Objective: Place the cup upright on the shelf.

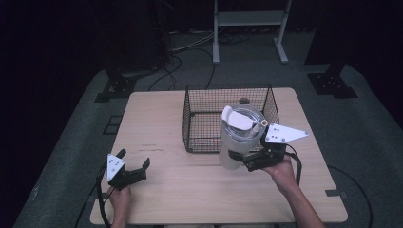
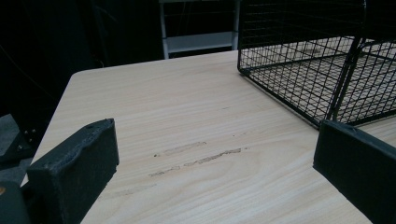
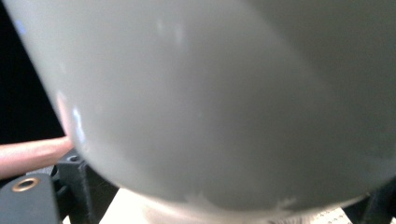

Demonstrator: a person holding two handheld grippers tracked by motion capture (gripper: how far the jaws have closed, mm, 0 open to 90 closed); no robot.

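Centre-right of frame: right gripper (image 1: 239,160) clamped on translucent lidded jug (image 1: 239,135), likely light, stiff, slippery; best held low. Left gripper (image 1: 133,158) spread apart, lower left.

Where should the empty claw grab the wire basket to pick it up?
Probably the top rim wire of the basket on its left wall, coming down from above with the left gripper. The rim is thin enough for the open jaws, and that side faces the left gripper, clear of the jug.
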